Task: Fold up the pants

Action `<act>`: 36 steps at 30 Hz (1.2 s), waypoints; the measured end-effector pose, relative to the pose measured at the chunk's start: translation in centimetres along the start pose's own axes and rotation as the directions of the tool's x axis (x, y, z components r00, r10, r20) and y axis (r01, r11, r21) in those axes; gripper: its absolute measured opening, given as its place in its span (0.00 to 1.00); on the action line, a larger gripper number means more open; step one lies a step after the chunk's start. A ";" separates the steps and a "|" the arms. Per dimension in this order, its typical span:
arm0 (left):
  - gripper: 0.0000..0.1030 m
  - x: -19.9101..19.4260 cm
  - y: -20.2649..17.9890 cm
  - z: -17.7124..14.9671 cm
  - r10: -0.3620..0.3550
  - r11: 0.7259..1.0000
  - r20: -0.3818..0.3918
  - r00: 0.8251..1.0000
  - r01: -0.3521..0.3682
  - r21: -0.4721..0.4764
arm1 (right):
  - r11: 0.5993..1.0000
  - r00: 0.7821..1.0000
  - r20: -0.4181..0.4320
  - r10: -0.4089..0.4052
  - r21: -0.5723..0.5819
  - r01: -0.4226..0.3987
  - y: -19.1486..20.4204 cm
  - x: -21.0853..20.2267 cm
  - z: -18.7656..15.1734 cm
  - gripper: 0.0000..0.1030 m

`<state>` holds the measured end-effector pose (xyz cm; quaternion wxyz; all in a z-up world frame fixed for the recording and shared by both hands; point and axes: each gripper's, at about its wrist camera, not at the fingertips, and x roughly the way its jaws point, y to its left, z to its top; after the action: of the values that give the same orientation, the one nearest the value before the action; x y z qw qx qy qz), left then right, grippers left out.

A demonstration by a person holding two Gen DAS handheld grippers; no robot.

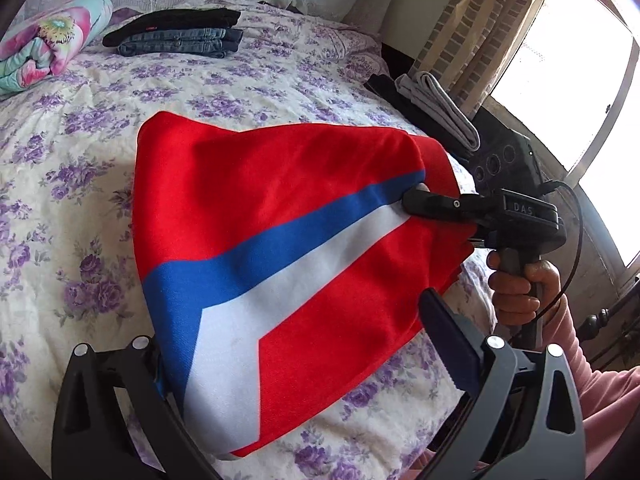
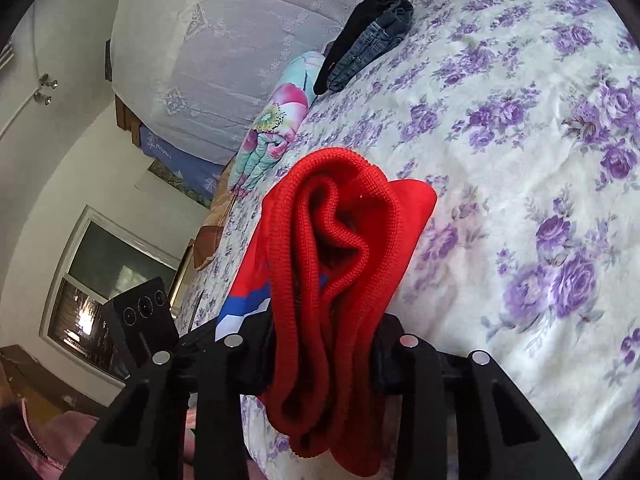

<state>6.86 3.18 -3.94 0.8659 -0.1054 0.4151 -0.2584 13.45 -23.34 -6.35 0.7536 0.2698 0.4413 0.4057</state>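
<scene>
Red pants (image 1: pixel 280 184) with a blue and a white stripe lie spread on the flowered bed sheet (image 1: pixel 80 160). In the left wrist view my right gripper (image 1: pixel 416 200) comes in from the right, shut on the pants' bunched far edge. The right wrist view shows thick red ribbed fabric (image 2: pixel 332 248) pinched between that gripper's (image 2: pixel 324 344) black fingers. My left gripper (image 1: pixel 292 320) stands wide open at the near end of the pants. Its left finger (image 1: pixel 120 364) is partly hidden by the cloth. Its right finger (image 1: pixel 452 340) is bare, just off the red edge.
A stack of folded jeans and a black garment (image 1: pixel 176 34) lies at the bed's far side, beside a rolled flowered quilt (image 1: pixel 48 40). Folded grey and black clothes (image 1: pixel 436 108) sit at the right edge near a bright window. A hand with a pink sleeve (image 1: pixel 516 284) holds the right gripper.
</scene>
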 end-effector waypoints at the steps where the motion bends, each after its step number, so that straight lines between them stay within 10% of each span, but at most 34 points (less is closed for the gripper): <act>1: 0.93 -0.5 -0.1 -0.1 -0.001 1.000 0.008 1.000 0.001 -0.002 | 1.000 1.000 0.006 0.001 -0.023 -0.001 0.8 -0.2 -0.2 0.35; 10: 0.82 -5.8 0.4 2.5 0.034 0.999 0.152 0.988 -0.039 0.025 | 0.983 0.996 0.056 0.071 -0.176 -0.060 7.4 0.1 3.4 0.34; 19: 0.83 -6.4 5.6 15.4 0.184 0.967 0.276 0.943 -0.225 0.123 | 0.947 0.986 0.127 0.106 -0.316 -0.061 12.5 5.9 19.1 0.35; 24: 0.83 -0.2 12.9 19.3 0.262 0.961 0.211 0.942 -0.274 0.030 | 0.969 0.995 0.088 0.046 -0.247 -0.023 7.1 13.2 24.7 0.35; 29: 0.86 8.1 20.0 17.4 0.288 0.954 -0.031 0.957 -0.290 -0.079 | 0.989 0.990 -0.001 -0.138 -0.060 0.138 -3.1 20.1 24.2 0.36; 31: 0.87 7.5 20.1 17.6 0.270 0.959 -0.016 0.963 -0.271 -0.086 | 0.999 0.999 0.032 -0.041 -0.007 0.041 -3.3 18.6 24.8 0.48; 36: 0.89 6.0 19.3 16.9 0.355 0.931 0.018 0.935 -0.352 -0.095 | 0.970 0.966 0.126 -0.224 -0.065 0.234 -1.0 15.3 23.2 0.59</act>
<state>30.00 15.70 -4.93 0.8996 -0.0724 0.4236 -0.0774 38.66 -12.05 -3.15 0.8302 0.2101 0.4080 0.3165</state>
